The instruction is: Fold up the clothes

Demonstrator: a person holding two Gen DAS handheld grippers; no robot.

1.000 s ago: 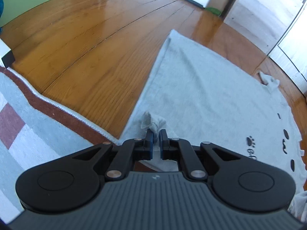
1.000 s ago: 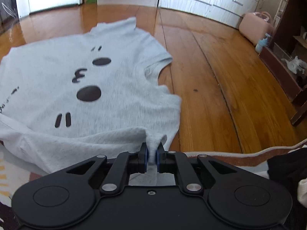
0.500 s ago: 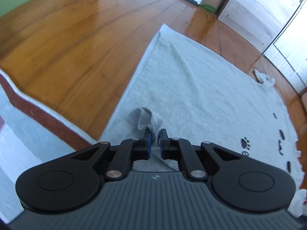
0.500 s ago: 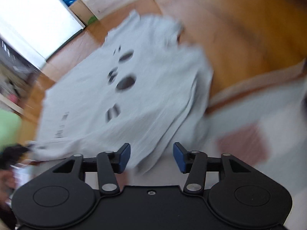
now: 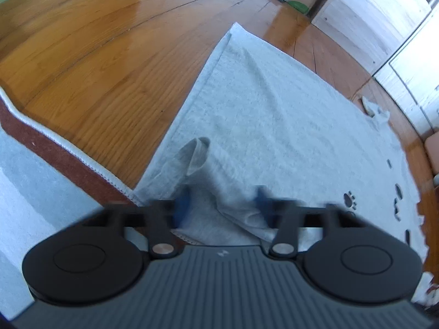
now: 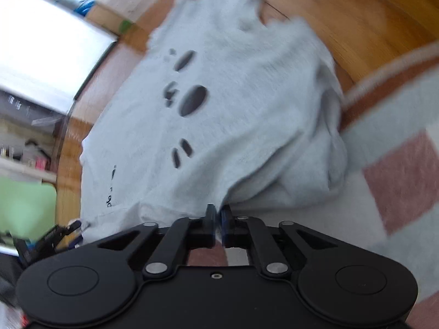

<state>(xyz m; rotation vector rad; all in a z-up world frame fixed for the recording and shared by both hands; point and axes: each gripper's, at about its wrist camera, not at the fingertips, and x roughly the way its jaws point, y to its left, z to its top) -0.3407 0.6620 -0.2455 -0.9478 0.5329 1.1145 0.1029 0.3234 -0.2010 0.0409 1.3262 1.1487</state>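
We see the light grey cotton T-shirt w/ black cat-face print (image 6: 247, 126) lying flat, mostly on the glossy orange wood floor (image 5: 109, 54), its near edge on the grey-and-red woven rug (image 5: 41, 170). Our left gripper (image 5: 222, 203) has just been opening: jaws wide apart, blurred, a bunched hem corner loose btwn them. Our right gripper (image 6: 218, 216) has just been closing & now pinches the shirt's near edge.

Nothing I can properly read here. My grey T-shirt (image 6: 247, 104) carries small dark lettering near its hem, too blurred to make out, beside a paw-print mark (image 5: 349, 199). My left hand-held gripper (image 5: 222, 205) bears a small pale logo, illegible.
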